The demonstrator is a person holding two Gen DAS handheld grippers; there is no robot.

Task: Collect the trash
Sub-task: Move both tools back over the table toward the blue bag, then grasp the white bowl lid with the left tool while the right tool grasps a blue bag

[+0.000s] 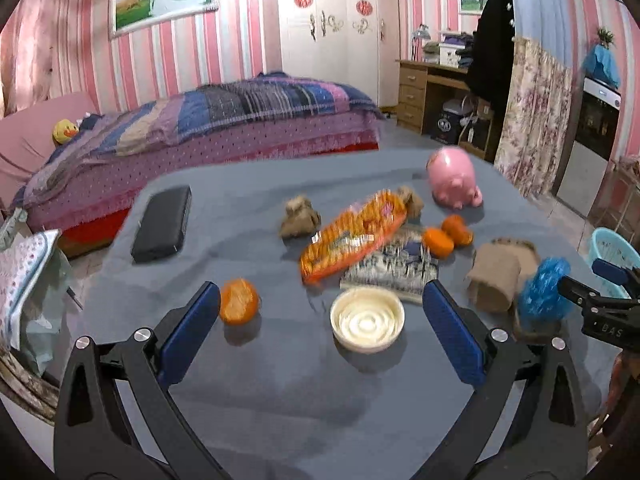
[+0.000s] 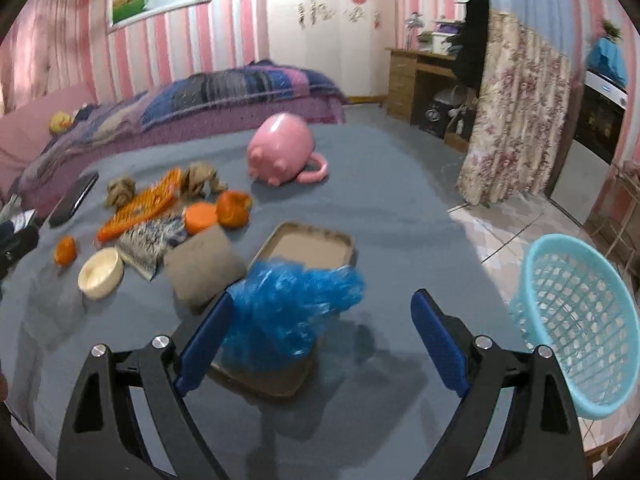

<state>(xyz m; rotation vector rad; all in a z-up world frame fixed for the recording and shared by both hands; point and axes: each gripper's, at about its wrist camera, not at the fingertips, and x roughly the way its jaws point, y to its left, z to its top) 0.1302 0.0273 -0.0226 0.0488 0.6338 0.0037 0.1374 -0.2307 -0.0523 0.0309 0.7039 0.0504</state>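
Trash lies on the blue-grey tablecloth (image 1: pixel 280 392): an orange snack wrapper (image 1: pixel 352 236), crumpled brown paper (image 1: pixel 300 218), orange peels (image 1: pixel 239 301) and a crumpled blue plastic bag (image 2: pixel 288 312). My left gripper (image 1: pixel 320 288) is open and holds nothing. A peel lies by its left finger, and a white bowl (image 1: pixel 367 322) sits between the fingers. My right gripper (image 2: pixel 322 298) is open above the blue bag, which rests on a brown tray (image 2: pixel 312 244) close to the left finger; the pads do not press it. The right gripper (image 1: pixel 592 280) also shows beside the blue bag (image 1: pixel 544 292).
A teal mesh basket (image 2: pixel 580 320) stands on the floor off the table's right edge. A pink piggy bank (image 2: pixel 280 150), a black case (image 1: pixel 162 224), a patterned packet (image 1: pixel 392 268) and a brown pad (image 2: pixel 204 266) share the table. A bed (image 1: pixel 200 120) stands behind.
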